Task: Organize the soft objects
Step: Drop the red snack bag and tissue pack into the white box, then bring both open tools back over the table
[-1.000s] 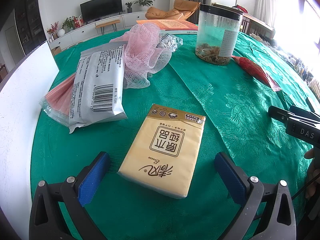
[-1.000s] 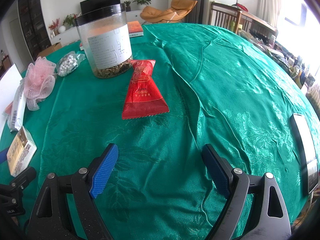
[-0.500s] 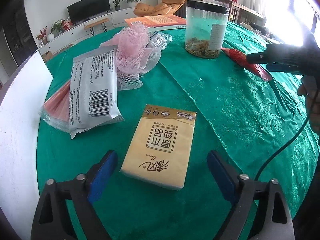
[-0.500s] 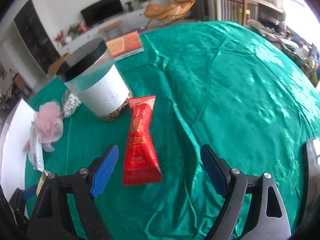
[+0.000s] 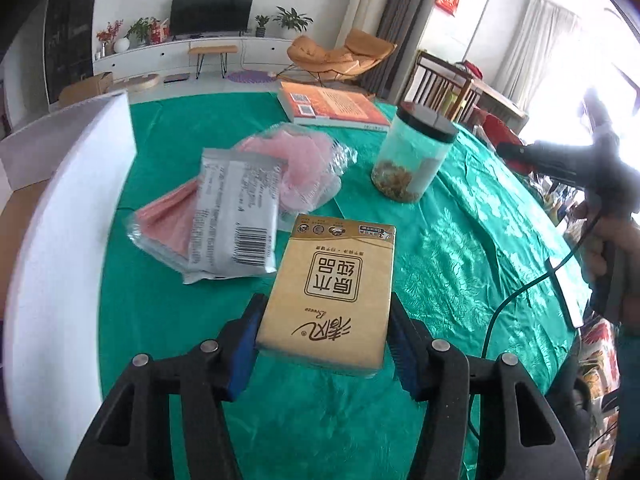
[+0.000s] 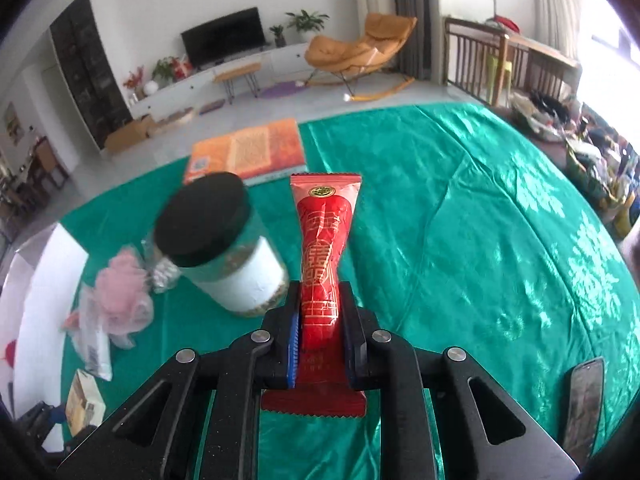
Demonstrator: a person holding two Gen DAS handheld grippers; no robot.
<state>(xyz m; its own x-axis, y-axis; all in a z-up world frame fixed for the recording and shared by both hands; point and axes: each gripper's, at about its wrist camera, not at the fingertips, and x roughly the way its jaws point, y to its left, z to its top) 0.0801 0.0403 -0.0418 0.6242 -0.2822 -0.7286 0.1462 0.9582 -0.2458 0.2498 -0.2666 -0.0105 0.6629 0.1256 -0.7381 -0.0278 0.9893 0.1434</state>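
Observation:
My left gripper (image 5: 322,340) is shut on a yellow tissue pack (image 5: 332,284), blue pads pressed on both its sides, and holds it above the green tablecloth. My right gripper (image 6: 319,322) is shut on a red soft packet (image 6: 324,256) and squeezes its middle, lifted above the table. A grey foil pouch (image 5: 238,216) lies on a pink pack (image 5: 168,220) at the left, with a pink mesh sponge (image 5: 300,164) behind them. The tissue pack also shows in the right wrist view (image 6: 84,402).
A clear jar with a black lid (image 5: 412,160) stands at mid table; it also shows in the right wrist view (image 6: 220,248). An orange book (image 5: 332,110) lies behind. A white board (image 5: 60,240) borders the left. A phone (image 6: 584,404) lies near the right edge.
Both grippers have gone from open to shut. The left has closed on the tissue pack and raised it; the right has closed on the red packet and lifted it.

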